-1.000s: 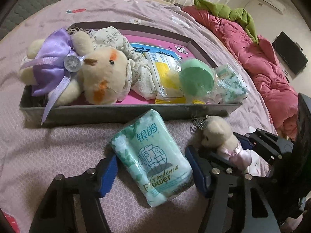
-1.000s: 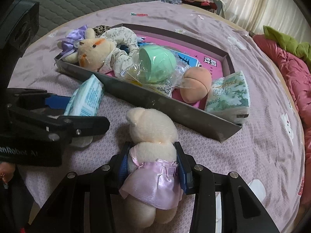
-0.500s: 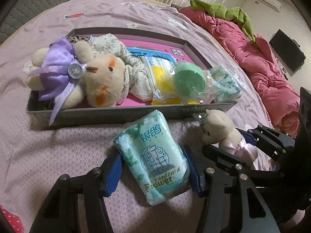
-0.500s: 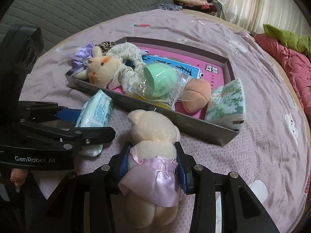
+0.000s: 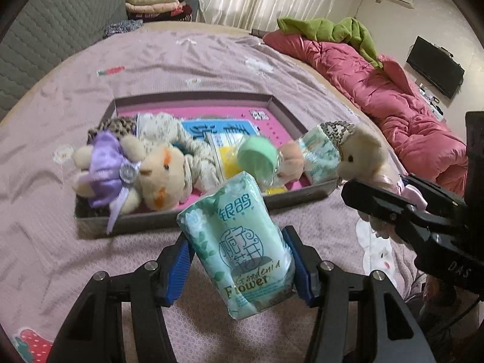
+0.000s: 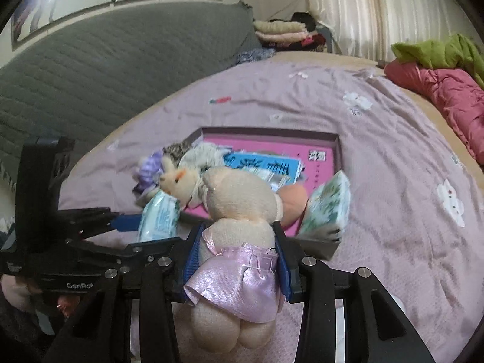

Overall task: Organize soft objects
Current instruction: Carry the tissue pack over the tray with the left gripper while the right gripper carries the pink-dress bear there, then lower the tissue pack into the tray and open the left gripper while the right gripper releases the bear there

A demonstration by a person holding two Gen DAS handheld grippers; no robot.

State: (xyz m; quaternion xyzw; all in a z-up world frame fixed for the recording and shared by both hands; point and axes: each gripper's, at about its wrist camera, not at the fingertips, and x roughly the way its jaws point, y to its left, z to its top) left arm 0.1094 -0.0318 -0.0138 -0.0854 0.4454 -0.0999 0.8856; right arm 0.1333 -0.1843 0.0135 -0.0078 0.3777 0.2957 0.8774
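The left gripper [image 5: 239, 260] is clenching a tissue pack [image 5: 242, 248]; the right gripper [image 6: 237, 260] is grasping a small bear [image 6: 239, 239] (both aloft). Lower each gently into the tray's [image 5: 211, 208] free spots.

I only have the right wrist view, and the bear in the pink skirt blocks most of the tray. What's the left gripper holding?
Observer: The left gripper is shut on a green tissue pack, lifted off the bed in front of the tray.
Operator: What's hidden behind my bear in the tray?
Observer: A green ball in a clear bag, near the front wall.
Operator: Does my bear wear anything on its head?
Observer: Yes, the small bear wears a silver crown.
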